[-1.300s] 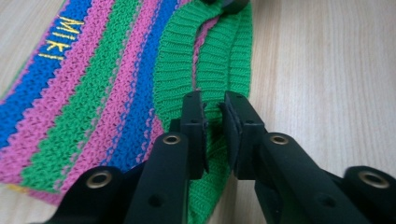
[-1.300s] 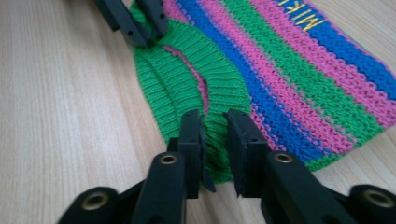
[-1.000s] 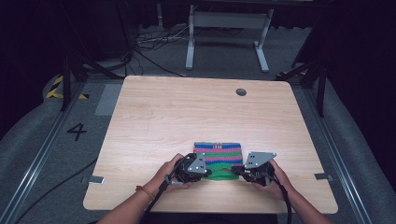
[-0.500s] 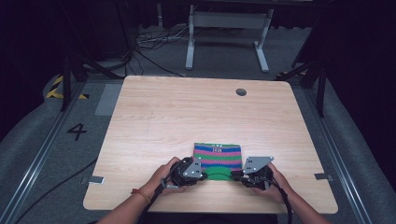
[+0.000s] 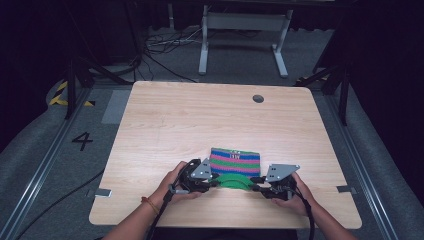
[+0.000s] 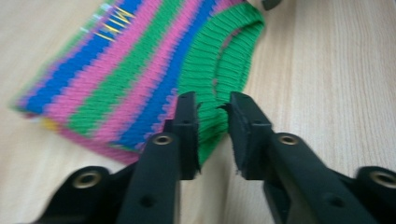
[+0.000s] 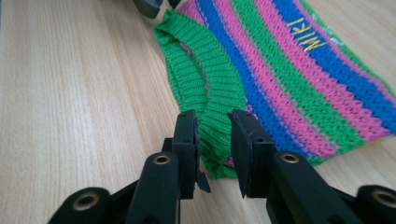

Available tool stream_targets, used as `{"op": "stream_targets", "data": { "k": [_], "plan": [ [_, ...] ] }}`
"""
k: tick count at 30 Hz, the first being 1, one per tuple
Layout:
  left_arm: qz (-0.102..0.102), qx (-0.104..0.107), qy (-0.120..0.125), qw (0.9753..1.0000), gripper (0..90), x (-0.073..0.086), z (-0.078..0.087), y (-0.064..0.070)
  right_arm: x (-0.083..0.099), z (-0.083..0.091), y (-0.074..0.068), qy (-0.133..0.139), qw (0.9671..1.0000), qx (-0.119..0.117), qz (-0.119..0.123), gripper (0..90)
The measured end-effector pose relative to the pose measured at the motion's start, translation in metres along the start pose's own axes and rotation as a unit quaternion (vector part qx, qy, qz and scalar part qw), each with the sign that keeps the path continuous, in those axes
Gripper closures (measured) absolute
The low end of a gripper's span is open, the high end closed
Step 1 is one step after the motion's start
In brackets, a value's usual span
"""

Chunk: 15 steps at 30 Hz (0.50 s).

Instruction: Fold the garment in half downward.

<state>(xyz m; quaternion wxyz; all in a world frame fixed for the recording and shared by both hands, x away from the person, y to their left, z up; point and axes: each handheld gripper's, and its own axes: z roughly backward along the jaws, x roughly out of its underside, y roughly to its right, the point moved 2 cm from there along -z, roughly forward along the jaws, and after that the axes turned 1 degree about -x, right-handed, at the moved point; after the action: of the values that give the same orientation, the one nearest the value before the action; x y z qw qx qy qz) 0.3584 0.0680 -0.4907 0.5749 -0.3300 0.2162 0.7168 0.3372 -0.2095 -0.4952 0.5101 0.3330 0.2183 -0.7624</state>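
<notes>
- We see a striped knit piece (image 5: 235,161) lying flat near the front edge of the table (image 5: 200,120), roughly centred left to right.
- Stripes run pink, blue and green; yellow lettering sits on a blue stripe (image 7: 308,41), and we can't read it reliably.
- A green ribbed band (image 5: 234,181) forms the near edge of the knit, on the person's side. In the gripper views it is doubled into two ribbed layers with a narrow opening between them.
- We see the left claw (image 5: 214,183) at the left end of the green band, held by the left hand (image 5: 172,184).
- In the left gripper view the left claw (image 6: 212,112) has its jaws parted, with the corner of the green band (image 6: 219,70) between them. We can't confirm the pads are pressing it, so we read it as open around the fabric, not clamped.
- We see the right claw (image 5: 256,183) at the right end of the same band, held by the right hand (image 5: 295,195).
- In the right gripper view the right claw (image 7: 212,122) is in the same state: jaws apart, green ribbing (image 7: 205,84) sitting in the gap, and a visible gap on each side.
- The two claws face each other across the band, both low at the table surface.
- A dark jaw tip of the other claw shows at the top edge of each gripper view, at the far end of the band.
- A round grommet hole (image 5: 258,98) sits near the far edge of the table, well apart from the knit.
- A metal frame (image 5: 243,30) and cables (image 5: 160,47) stand on the floor beyond the table.
</notes>
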Motion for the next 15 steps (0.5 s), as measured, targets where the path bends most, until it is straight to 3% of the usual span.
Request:
{"op": "stream_targets", "data": {
  "k": [3, 7, 9, 15],
  "plan": [
    [0.001, -0.017, 0.004, 0.9998, 63.8, 0.000, 0.012, -0.003, -0.003, 0.004, 0.000, -0.007, 0.9999, 0.008, 0.010, 68.8],
    [0.014, -0.013, 0.018, 0.9997, 58.4, 0.005, 0.030, -0.009, -0.006, 0.012, 0.002, -0.013, 0.9997, 0.017, 0.013, 66.0],
    [0.014, -0.015, 0.014, 0.9997, 55.7, 0.006, 0.034, -0.011, -0.007, 0.018, 0.004, -0.012, 0.9995, 0.024, 0.014, 64.4],
    [0.027, -0.066, -0.028, 0.9971, 43.5, 0.026, 0.058, -0.019, -0.005, 0.036, 0.015, -0.010, 0.9984, 0.055, 0.006, 58.0]
  ]
}}
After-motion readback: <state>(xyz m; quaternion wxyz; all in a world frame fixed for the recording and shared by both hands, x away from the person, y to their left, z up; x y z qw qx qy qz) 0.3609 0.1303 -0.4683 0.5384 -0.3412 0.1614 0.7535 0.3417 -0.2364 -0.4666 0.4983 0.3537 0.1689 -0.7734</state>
